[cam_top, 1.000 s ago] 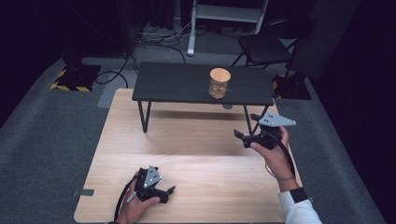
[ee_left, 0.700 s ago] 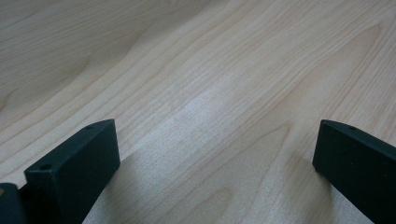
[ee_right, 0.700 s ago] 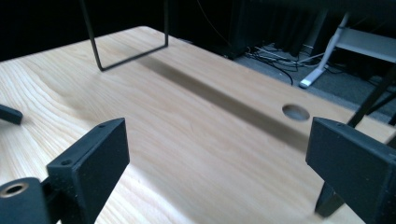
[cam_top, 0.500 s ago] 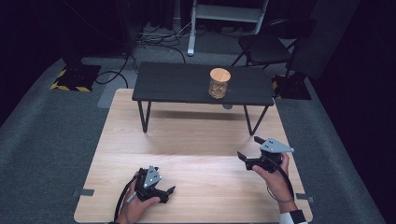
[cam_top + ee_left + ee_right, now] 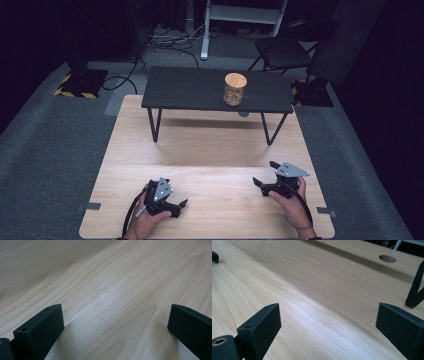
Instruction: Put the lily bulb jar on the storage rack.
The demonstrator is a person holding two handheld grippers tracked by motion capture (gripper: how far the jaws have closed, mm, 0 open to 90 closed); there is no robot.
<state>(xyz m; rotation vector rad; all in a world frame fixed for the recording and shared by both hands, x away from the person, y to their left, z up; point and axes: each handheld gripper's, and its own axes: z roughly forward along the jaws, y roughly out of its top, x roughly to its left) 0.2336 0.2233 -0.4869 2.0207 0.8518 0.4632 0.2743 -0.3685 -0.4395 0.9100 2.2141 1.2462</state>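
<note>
Your left gripper (image 5: pixel 181 204) and right gripper (image 5: pixel 262 176) sit low at the wooden table's (image 5: pixel 210 150) near edge, jaws spread, empty (jar (image 5: pixel 234 89) far, on the black bench (image 5: pixel 190 90)).

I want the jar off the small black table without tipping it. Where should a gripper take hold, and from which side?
Judging by its shape, grip the jar around its clear round body, below the wider wooden lid. It stands upright near the black table's front edge, so come level from the near side, probably with the right gripper, which is closer.
</note>
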